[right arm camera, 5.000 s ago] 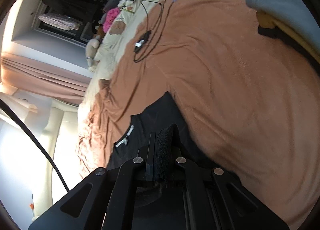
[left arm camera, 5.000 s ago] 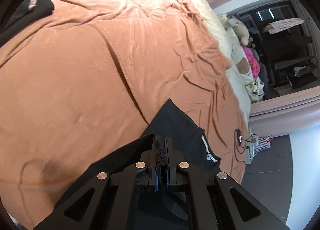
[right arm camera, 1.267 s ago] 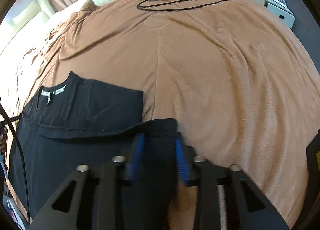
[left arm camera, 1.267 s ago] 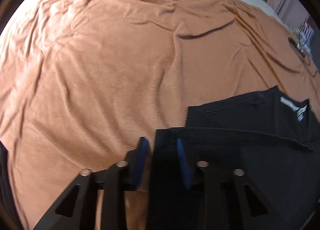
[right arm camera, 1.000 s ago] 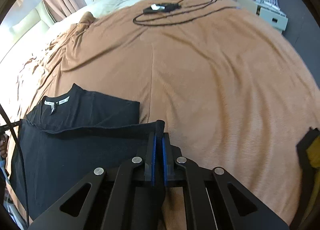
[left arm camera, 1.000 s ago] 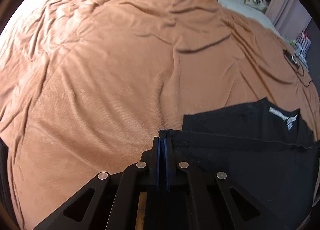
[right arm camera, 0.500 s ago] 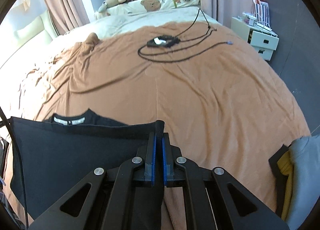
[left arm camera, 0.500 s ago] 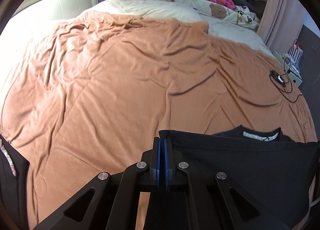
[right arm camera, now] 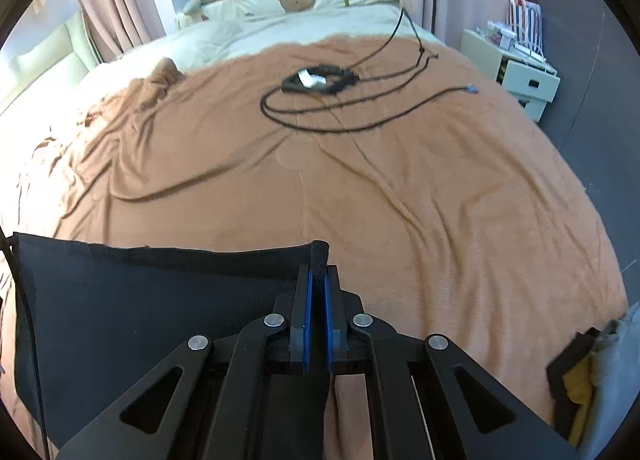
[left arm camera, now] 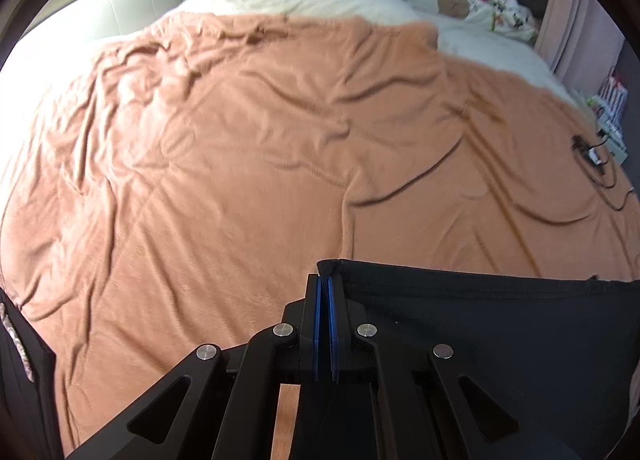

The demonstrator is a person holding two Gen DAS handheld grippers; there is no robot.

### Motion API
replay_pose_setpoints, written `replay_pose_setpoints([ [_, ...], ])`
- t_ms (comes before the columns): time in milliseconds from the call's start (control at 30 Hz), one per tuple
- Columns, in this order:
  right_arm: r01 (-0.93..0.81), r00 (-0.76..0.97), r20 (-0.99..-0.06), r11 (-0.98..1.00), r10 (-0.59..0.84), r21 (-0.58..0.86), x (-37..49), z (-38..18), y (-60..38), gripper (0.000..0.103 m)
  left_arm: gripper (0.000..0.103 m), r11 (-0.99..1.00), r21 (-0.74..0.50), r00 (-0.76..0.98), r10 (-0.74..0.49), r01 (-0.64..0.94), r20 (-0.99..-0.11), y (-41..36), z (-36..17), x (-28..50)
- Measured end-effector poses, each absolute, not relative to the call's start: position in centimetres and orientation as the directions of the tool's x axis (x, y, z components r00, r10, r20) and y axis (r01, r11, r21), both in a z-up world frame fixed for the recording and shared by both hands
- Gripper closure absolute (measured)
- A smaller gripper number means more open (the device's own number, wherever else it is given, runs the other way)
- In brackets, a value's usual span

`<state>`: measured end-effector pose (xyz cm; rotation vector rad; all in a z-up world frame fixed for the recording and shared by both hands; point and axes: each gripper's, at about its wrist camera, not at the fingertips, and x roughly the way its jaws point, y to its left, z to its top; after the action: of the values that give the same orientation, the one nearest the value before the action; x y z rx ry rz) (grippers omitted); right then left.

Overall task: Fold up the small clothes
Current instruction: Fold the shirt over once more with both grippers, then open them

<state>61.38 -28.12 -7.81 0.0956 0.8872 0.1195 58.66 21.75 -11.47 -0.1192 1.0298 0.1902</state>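
Both tools are clamped on corners of the black shirt (left arm camera: 480, 340): left tool (left arm camera: 325, 292), right tool (right arm camera: 316, 280). It is held taut above the blanket (left arm camera: 240, 159). A fold is judged under way; lowering it evenly onto the blanket is called for next.

A small black garment of soft knit fabric (left arm camera: 480, 340) is held up off the rumpled orange-brown blanket covering the bed (left arm camera: 240, 159). Its top edge, a stitched hem, is stretched nearly straight and level between two corners, each of which is pinched between blue pads, and the cloth below hangs as a flat dark sheet. In the right wrist view the same garment (right arm camera: 140, 300) is seen spread to the left, its far corner reaching the picture's edge. The lower part is hidden.
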Motion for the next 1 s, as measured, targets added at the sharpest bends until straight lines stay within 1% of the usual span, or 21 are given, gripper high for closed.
replay_pose_setpoints([
  [133, -0.062, 0.592, -0.794, 0.99, 0.14, 0.129, 63.8, -9.7, -27.7, 0.102, 0.1, 0.977, 0.02, 0.449, 0.117, -0.214, -0.886, 21.8, -14.6, 60.0],
  [267, -0.059, 0.58, -0.804, 0.991, 0.129, 0.117, 65.2, -10.7, -27.4, 0.102, 0.1, 0.976, 0.018, 0.44, 0.115, -0.218, -0.89, 22.0, -15.8, 60.4],
  [367, -0.058, 0.599, -0.791, 0.992, 0.124, 0.111, 65.5, -10.5, -27.4, 0.102, 0.1, 0.977, 0.02, 0.461, 0.118, -0.213, -0.879, 21.9, -15.7, 60.5],
  [467, -0.048, 0.617, -0.779, 0.993, 0.115, 0.108, 65.2, -9.8, -27.3, 0.102, 0.1, 0.976, -0.009, 0.49, 0.101, -0.219, -0.866, 22.2, -14.5, 60.4],
  [600, -0.041, 0.63, -0.77, 0.995, 0.095, 0.089, 65.1, -9.4, -26.9, 0.102, 0.1, 0.979, 0.014, 0.51, 0.118, -0.202, -0.852, 22.0, -13.2, 60.8],
  [700, -0.024, 0.627, -0.775, 0.997, 0.074, 0.076, 65.6, -10.0, -26.7, 0.102, 0.1, 0.977, 0.039, 0.503, 0.143, -0.211, -0.852, 21.6, -13.3, 61.8],
  [767, -0.02, 0.614, -0.788, 0.999, 0.048, 0.045, 66.3, -10.6, -26.2, 0.102, 0.099, 0.977, 0.077, 0.492, 0.166, -0.197, -0.854, 20.9, -13.8, 62.4],
  [833, -0.026, 0.565, -0.825, 1.0, 0.027, 0.015, 67.1, -11.5, -25.6, 0.1, 0.099, 0.974, 0.072, 0.447, 0.163, -0.213, -0.88, 20.8, -14.6, 62.9],
  [900, -0.029, 0.535, -0.844, 0.999, 0.035, 0.023, 67.1, -11.8, -25.3, 0.1, 0.098, 0.974, 0.051, 0.431, 0.145, -0.221, -0.89, 20.8, -14.6, 62.5],
  [933, -0.039, 0.541, -0.84, 0.999, 0.048, 0.032, 66.9, -11.6, -25.2, 0.095, 0.097, 0.977, 0.039, 0.436, 0.129, -0.209, -0.891, 20.7, -14.4, 62.1],
  [967, -0.045, 0.548, -0.834, 0.998, 0.059, 0.041, 66.4, -11.3, -25.3, 0.089, 0.092, 0.979, 0.039, 0.435, 0.125, -0.201, -0.892, 20.7, -14.2, 61.7],
  [1000, -0.047, 0.553, -0.83, 0.998, 0.069, 0.051, 65.9, -10.9, -25.4, 0.069, 0.083, 0.979, 0.043, 0.431, 0.127, -0.199, -0.894, 20.7, -14.0, 61.3],
])
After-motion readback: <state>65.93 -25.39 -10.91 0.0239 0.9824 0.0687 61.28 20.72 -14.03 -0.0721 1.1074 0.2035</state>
